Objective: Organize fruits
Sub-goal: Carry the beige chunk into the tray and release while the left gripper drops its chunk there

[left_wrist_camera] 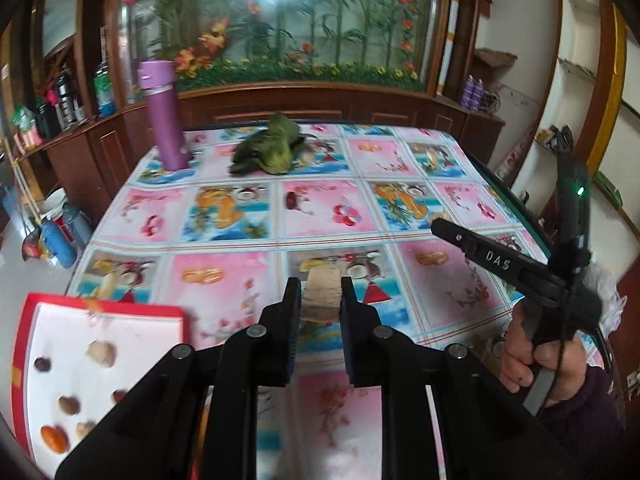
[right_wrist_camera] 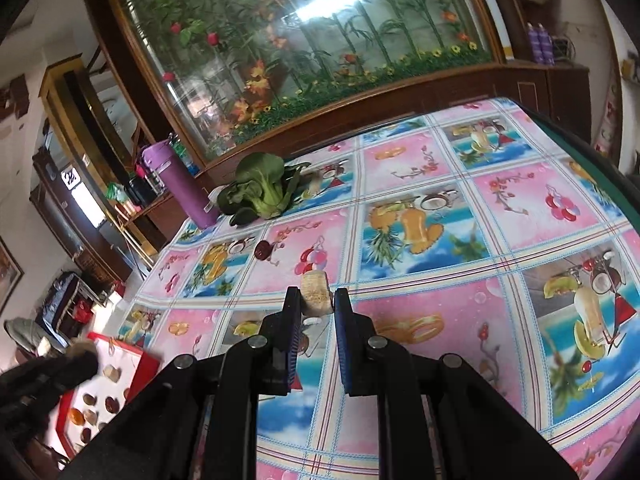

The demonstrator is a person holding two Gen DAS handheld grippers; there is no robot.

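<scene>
In the left wrist view my left gripper (left_wrist_camera: 322, 308) is shut on a beige ridged chunk (left_wrist_camera: 322, 300), held above the tablecloth just right of the red tray (left_wrist_camera: 24, 344). The tray's white inside holds several small fruits and nuts (left_wrist_camera: 100, 354). In the right wrist view my right gripper (right_wrist_camera: 317, 308) grips a similar beige chunk (right_wrist_camera: 316, 294) at its fingertips, over the middle of the table. A dark red fruit (left_wrist_camera: 291, 201) (right_wrist_camera: 262, 250) lies loose on the cloth farther back. The left gripper (right_wrist_camera: 76, 360) shows blurred over the tray (right_wrist_camera: 148, 364). A hand holds the right gripper (left_wrist_camera: 438, 229).
A bok choy (left_wrist_camera: 272, 148) (right_wrist_camera: 260, 192) and a tall purple bottle (left_wrist_camera: 164, 116) (right_wrist_camera: 180, 184) stand at the table's far side. Behind them is a wooden cabinet with a planted glass tank (left_wrist_camera: 280, 24). The table's left edge drops to floor clutter (left_wrist_camera: 60, 236).
</scene>
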